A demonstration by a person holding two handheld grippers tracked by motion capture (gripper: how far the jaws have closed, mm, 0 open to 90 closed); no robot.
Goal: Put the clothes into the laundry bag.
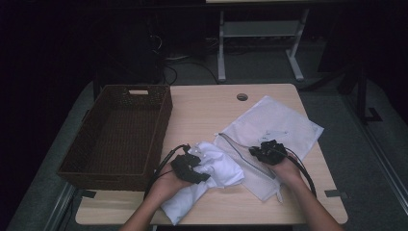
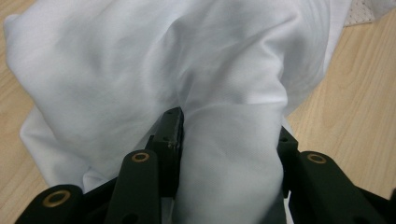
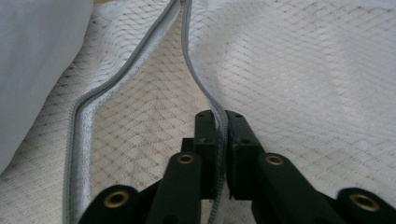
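Garment: white cloth, bunched near the front edge of the table, left of the mesh bag and partly lying over the bag's left border; a tail of it trails toward the front edge
Mesh bag: white zippered laundry bag, lying flat across the right half of the table toward the right edge, zipper undone and its two sides parted into a narrow mouth
Left gripper: your left gripper has its jaws clenched on a thick fold of the garment, fabric bulging up between and over them
Right gripper: your right gripper has its jaws pinched tight on the near zipper edge of the mesh bag, just the tape between the pads
Basket: brown wicker basket at the left edge of the table, apart from both hands
Step judged: you seem to be holding the mouth open in order to feed the garment in
Risk 1: the pinch on the zipper tape is thin; a sideways pull would likely slip it out and let the mouth fall closed
Risk 2: the mouth looks narrow against the wad you hold; pushing the bunch in whole could snag on the zipper or shove the bag across the table
Risk 3: the loose tail may stay outside and drag off the front edge
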